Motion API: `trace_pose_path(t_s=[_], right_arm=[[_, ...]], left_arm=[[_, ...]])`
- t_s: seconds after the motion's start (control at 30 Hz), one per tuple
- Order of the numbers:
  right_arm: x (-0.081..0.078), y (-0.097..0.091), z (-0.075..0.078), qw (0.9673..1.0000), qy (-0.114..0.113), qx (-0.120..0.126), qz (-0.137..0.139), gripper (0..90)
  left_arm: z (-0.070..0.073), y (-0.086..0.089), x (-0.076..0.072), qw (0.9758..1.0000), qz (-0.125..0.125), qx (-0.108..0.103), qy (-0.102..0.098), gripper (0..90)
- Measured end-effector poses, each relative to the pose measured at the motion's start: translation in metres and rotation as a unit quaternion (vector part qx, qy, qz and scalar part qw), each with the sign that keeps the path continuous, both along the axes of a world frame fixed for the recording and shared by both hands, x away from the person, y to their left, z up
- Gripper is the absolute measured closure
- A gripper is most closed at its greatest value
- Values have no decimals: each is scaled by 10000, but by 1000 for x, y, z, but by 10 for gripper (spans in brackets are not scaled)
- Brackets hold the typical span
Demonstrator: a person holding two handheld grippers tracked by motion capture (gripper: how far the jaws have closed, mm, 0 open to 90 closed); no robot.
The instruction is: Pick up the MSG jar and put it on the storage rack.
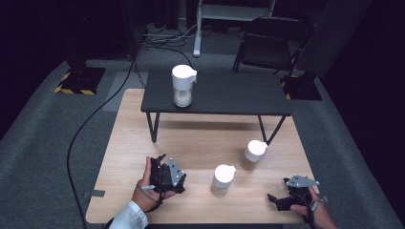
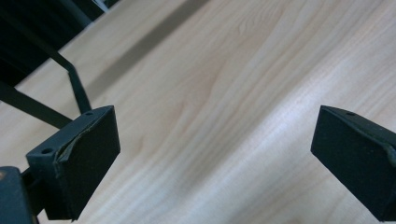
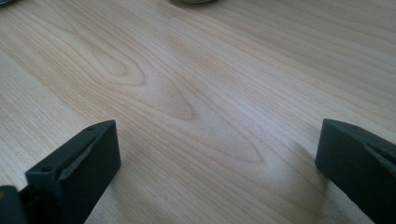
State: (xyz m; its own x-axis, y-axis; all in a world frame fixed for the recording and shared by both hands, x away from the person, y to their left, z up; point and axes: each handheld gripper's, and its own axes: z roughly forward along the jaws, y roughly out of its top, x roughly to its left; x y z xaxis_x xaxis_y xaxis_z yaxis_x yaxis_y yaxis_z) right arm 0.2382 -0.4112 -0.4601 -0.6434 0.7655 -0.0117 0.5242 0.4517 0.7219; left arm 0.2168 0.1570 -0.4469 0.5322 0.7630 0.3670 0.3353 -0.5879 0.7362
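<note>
three jars with white lids stand in the high view. the near jar (image 1: 223, 180) sits on the light wood table (image 1: 200, 138), at about 6 o'clock from the middle of the table. it has a see-through body, and something pale fills the lower part. what that pale stuff is, i cannot tell. the second jar (image 1: 253, 155) stands just up and to the right of it, at about 2 o'clock from the near jar. it looks the same, with pale stuff low inside. the third jar (image 1: 183, 86) is taller and stands far back on the small dark table (image 1: 219, 93), at 12 o'clock. it is white at the top and pale at the bottom.

the left gripper (image 1: 165, 174) is at 9 o'clock from the near jar, near it but not touching. the person's hand wraps around it. its own view shows its two black jaws wide apart with bare wood between them and nothing held (image 2: 210, 154).

the right gripper (image 1: 286, 198) is at about 4 o'clock from the near jar, well apart from it. its jaws are spread wide too, over bare wood (image 3: 217, 154). at the top edge of that view a dark round bit is cut off, and i cannot tell what it is.

a black chair (image 1: 272, 43) stands behind the dark table, partly in shadow.
</note>
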Motion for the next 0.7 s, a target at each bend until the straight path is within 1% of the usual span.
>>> trace_pose_path(t_s=[0.13,0.23,0.33,0.4,0.47,0.53,0.6,0.63,0.7], right_arm=[[0,0,0,10000,0,0,-1,0],[0,0,0,10000,0,1,0,0],[0,0,0,10000,1,0,-1,0],[0,0,0,10000,0,1,-1,0],[0,0,0,10000,0,-1,-1,0],[0,0,0,10000,1,1,-1,0],[0,0,0,10000,1,0,-1,0],[0,0,0,10000,0,1,0,0],[0,0,0,10000,1,1,-1,0]], left_arm=[[-3,10,3,9994,44,-209,259,12],[-5,16,3,9989,76,-250,384,12],[-7,21,0,9987,100,-264,432,13],[-8,24,0,9985,121,-232,477,12],[-8,29,0,9979,151,-306,555,13],[-10,33,-1,9971,234,-389,603,12],[-11,35,0,9964,311,-416,674,12],[-12,36,0,9963,325,-419,677,12],[-12,40,2,9951,315,-499,788,13]])
